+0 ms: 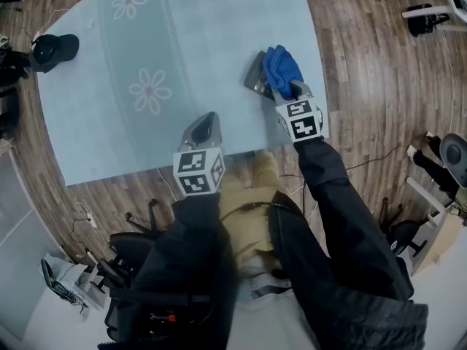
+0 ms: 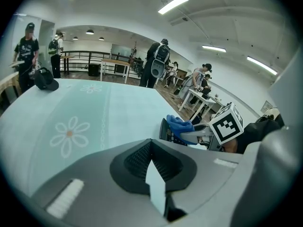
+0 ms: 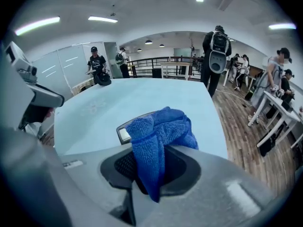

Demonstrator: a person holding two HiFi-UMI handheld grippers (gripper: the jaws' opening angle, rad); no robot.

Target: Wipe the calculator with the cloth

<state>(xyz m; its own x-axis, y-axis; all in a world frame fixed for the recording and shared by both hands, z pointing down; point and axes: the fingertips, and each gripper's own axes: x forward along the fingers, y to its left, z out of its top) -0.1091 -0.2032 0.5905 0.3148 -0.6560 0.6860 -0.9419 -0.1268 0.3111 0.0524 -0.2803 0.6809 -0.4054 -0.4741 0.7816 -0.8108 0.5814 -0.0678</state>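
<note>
A dark calculator point(image 1: 256, 77) lies on the pale blue tablecloth point(image 1: 190, 57) near the table's right edge. A blue cloth point(image 1: 282, 70) is bunched over its right part, pinched in my right gripper point(image 1: 286, 87), which is shut on it. In the right gripper view the blue cloth point(image 3: 158, 138) hangs out of the jaws and hides most of the calculator point(image 3: 124, 132). My left gripper point(image 1: 204, 128) rests shut near the front edge, away from both, with nothing in it. From the left gripper view the calculator point(image 2: 169, 131) and the cloth point(image 2: 182, 126) show to the right.
A black cap point(image 1: 51, 49) lies at the table's far left corner. Flower prints point(image 1: 149, 90) mark the cloth. Wooden floor point(image 1: 365, 57) lies to the right, with chairs and cables below. Several people stand beyond the table's far end point(image 2: 156, 65).
</note>
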